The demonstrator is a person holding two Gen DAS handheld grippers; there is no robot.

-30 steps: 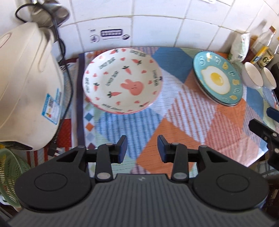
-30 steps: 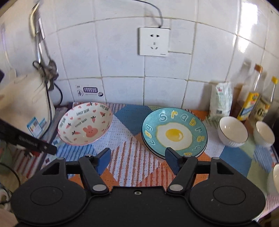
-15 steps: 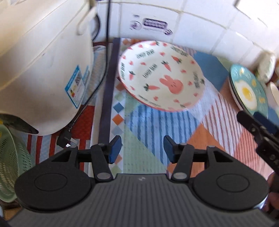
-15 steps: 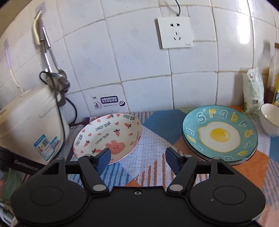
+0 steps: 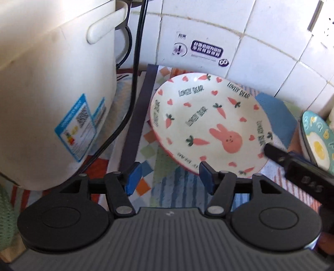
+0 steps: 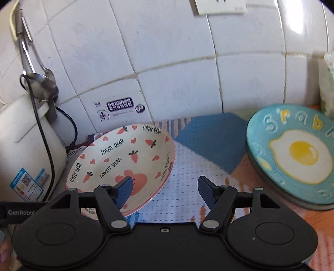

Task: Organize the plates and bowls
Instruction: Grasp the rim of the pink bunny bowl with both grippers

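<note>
Work surface: a patchwork-print cloth (image 6: 210, 135) on a counter against a white tiled wall (image 6: 167, 62) bearing a purple-and-white sticker (image 6: 120, 105), text illegible. The rabbit plate (image 5: 208, 125) — lettered "LOVELY BEAR" — lies at 12 o'clock of the left gripper (image 5: 169, 180), whose jaws have just been opening and hold nothing. The right gripper (image 6: 165, 190) stands wide and empty — the egg plate (image 6: 292, 154) lies at its 2 o'clock; "GenRobot" shows at 9 o'clock.

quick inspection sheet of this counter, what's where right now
surface: patchwork cloth covers the counter.
job's things: rabbit bowl near the rice cooker; egg plates stacked to its right.
clutter: rice cooker, white packet.
grippers: left hand-held gripper open, jaws just widened, nothing between them; right hand-held gripper open, one finger over the bowl's rim.
cables: black cord runs down beside the cooker.
surroundings: tiled wall, wall socket, hanging ladle.
</note>
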